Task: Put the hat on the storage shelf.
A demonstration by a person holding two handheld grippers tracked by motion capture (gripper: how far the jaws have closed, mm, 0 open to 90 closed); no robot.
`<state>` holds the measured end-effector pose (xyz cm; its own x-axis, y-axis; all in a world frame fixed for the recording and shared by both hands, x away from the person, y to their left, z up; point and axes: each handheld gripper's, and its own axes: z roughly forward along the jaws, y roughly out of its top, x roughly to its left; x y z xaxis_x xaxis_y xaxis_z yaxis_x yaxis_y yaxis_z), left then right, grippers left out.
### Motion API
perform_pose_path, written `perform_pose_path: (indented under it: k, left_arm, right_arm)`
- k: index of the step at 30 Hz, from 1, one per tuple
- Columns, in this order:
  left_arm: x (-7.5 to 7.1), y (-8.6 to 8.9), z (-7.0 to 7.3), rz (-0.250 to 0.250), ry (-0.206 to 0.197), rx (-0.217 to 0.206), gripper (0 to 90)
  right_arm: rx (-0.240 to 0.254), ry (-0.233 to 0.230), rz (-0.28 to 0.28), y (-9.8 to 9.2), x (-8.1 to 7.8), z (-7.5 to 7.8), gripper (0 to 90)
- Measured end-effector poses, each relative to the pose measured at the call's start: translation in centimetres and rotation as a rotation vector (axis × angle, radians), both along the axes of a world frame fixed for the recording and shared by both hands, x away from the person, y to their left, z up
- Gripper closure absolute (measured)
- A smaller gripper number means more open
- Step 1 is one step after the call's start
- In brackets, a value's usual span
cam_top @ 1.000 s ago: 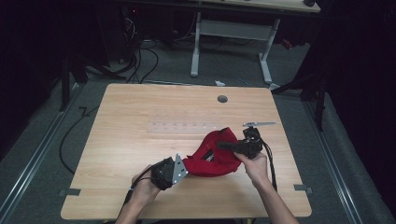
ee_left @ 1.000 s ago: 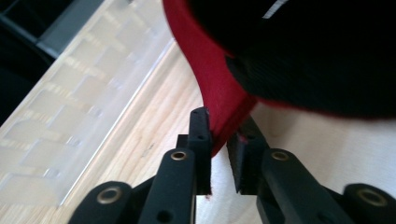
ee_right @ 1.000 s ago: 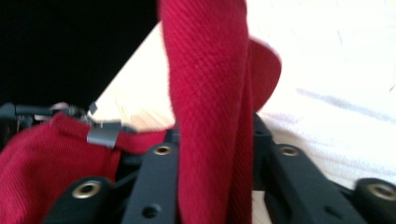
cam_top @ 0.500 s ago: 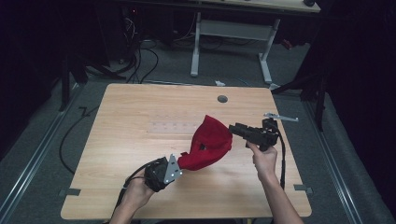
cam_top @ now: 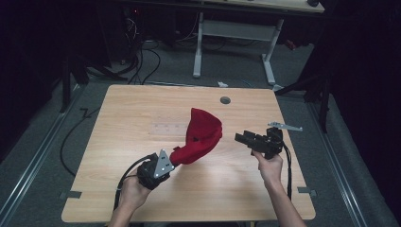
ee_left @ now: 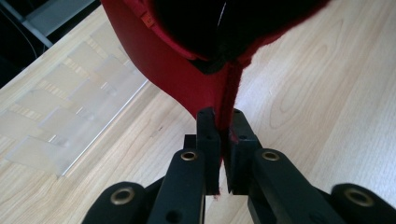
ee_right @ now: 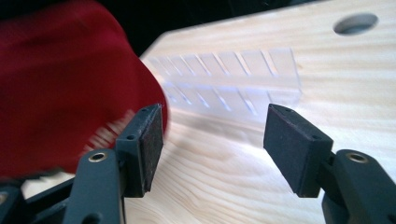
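Red cap point(cam_top: 201, 136): hangs above the table point(cam_top: 123, 113) centre, pinched by one edge in the closed left gripper point(ee_left: 223, 135); right gripper point(ee_right: 212, 140): jaws just opened wide, nothing between them, cap just beside; risk: thin single-edge hold may slip and the cap drop or twist

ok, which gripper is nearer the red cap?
Left. The left gripper is shut on the red cap, pinching its edge. The right gripper, jaws just opened with nothing between them, sits apart from the cap at its right in the high view.
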<state>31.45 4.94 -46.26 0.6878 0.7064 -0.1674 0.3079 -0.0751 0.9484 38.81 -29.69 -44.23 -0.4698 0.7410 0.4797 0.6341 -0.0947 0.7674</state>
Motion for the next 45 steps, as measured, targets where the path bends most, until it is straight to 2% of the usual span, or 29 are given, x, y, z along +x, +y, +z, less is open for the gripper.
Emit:
perform_pose_path:
  k: [2, 7, 10, 14, 15, 18, 21, 25, 29, 33, 37, 39, 45]
  left_arm:
    - [0.3, 0.2, 0.1, 0.012, 0.006, -0.01, 86.2]
    - [1.0, 0.5, 0.6, 0.043, 0.027, -0.069, 86.2]
    - [1.5, 0.6, 0.6, 0.054, 0.034, -0.086, 86.2]
    - [2.1, 0.7, 0.7, 0.061, 0.045, -0.112, 86.2]
    - [2.3, 0.8, 0.7, 0.064, 0.043, -0.115, 86.2]
    - [2.6, 1.0, 1.0, 0.07, 0.06, -0.158, 86.2]
    - [2.9, 1.4, 1.3, 0.071, 0.069, -0.181, 86.1]
    - [3.2, 1.8, 1.8, 0.068, 0.081, -0.239, 86.1]
    - [3.2, 1.5, 2.1, 0.061, 0.073, -0.248, 86.1]
    - [2.9, 1.6, 2.3, 0.055, 0.077, -0.262, 86.2]
    - [3.0, 1.9, 3.1, 0.057, 0.08, -0.289, 86.2]
    - [3.1, 2.0, 3.7, 0.06, 0.077, -0.318, 86.2]
    - [3.7, 2.9, 5.3, 0.082, 0.05, -0.37, 86.2]
  right_arm:
    - [-0.061, 0.019, -0.004, 0.3, 0.0, -1.0, 37.5]
    - [-0.171, 0.025, -0.023, 0.7, -0.2, -3.5, 37.3]
    - [-0.235, 0.019, -0.031, 0.8, -0.2, -4.7, 36.6]
    - [-0.321, 0.025, -0.054, 0.9, -0.2, -5.8, 36.1]
    - [-0.345, 0.014, -0.06, 0.9, -0.2, -6.1, 36.1]
    - [-0.387, 0.018, -0.079, 0.9, -0.5, -6.8, 36.5]
    - [-0.43, 0.035, -0.081, 0.9, -0.5, -7.6, 36.5]
    - [-0.501, 0.0, -0.098, 1.3, -0.9, -8.2, 36.8]
    - [-0.522, -0.008, -0.112, 1.4, -0.9, -8.5, 36.8]
    - [-0.573, -0.016, -0.113, 1.7, -0.8, -8.9, 37.0]
    - [-0.573, -0.013, -0.121, 1.6, -0.8, -8.9, 36.7]
    - [-0.574, -0.014, -0.122, 1.6, -0.8, -8.9, 36.7]
    - [-0.573, -0.013, -0.122, 1.6, -0.8, -8.9, 36.7]
